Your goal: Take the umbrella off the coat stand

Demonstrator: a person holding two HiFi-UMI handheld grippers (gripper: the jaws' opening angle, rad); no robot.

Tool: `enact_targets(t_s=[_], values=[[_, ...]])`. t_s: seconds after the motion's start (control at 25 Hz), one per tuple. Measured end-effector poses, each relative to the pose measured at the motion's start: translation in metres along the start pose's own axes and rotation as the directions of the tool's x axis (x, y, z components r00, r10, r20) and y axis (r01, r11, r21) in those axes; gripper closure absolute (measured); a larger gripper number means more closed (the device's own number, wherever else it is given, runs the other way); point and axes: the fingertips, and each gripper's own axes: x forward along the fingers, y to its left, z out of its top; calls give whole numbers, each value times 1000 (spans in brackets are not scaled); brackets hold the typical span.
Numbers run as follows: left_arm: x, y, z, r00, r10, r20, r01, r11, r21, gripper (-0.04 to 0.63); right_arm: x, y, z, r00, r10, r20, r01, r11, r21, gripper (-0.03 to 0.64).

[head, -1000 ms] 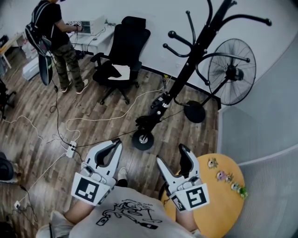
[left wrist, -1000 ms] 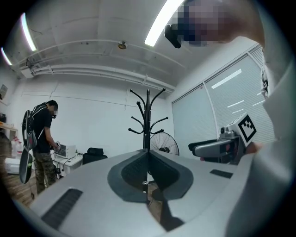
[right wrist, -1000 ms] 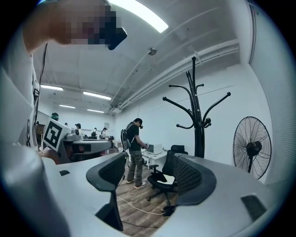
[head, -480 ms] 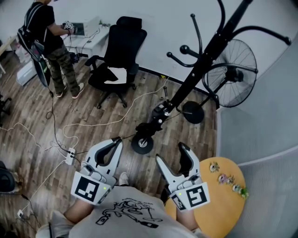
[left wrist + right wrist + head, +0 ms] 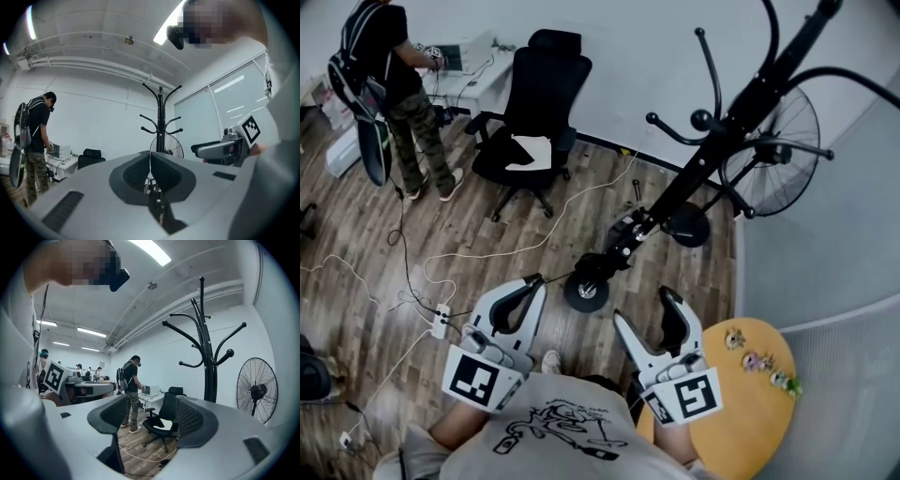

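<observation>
Spreading across the room, a brown wood-plank floor (image 5: 366, 211) crossed by white cables (image 5: 502, 247) is bounded by a plain white wall (image 5: 628, 56). A tall black metal coat stand (image 5: 712, 155) is seen ahead, with a dark folded bundle, seemingly the umbrella (image 5: 630, 230), low against its pole. The jaws of the left gripper (image 5: 536, 279) are closed together on nothing; those of the right gripper (image 5: 642, 307) are held wide apart, empty.

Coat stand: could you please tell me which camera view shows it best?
The right gripper view: the coat stand stands large and upright, hooks clear, base hidden. The head view shows pole and base slanted, top cropped. The left gripper view shows it small and distant.
</observation>
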Motion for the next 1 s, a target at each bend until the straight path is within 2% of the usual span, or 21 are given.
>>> enact_targets(t_s=[0.24,0.4,0.64,1.0], values=[[11,3,-7,1000,-20,-20,19,999,-27,583,7,-6,-3,1000,-15,-6,15,1000,7,282],[17,4,-6,1000,-26,-15,26,1000,4,583,5,-10,-3,1000,-23,0,23,1000,10,285],[24,-11,-6,999,-43,-21,42,999,-22,583,-2,-21,-2,999,-30,10,30,999,16,290],[22,-16,-12,998,-43,-35,42,999,-21,583,-3,-31,-16,999,-43,4,43,999,18,296]])
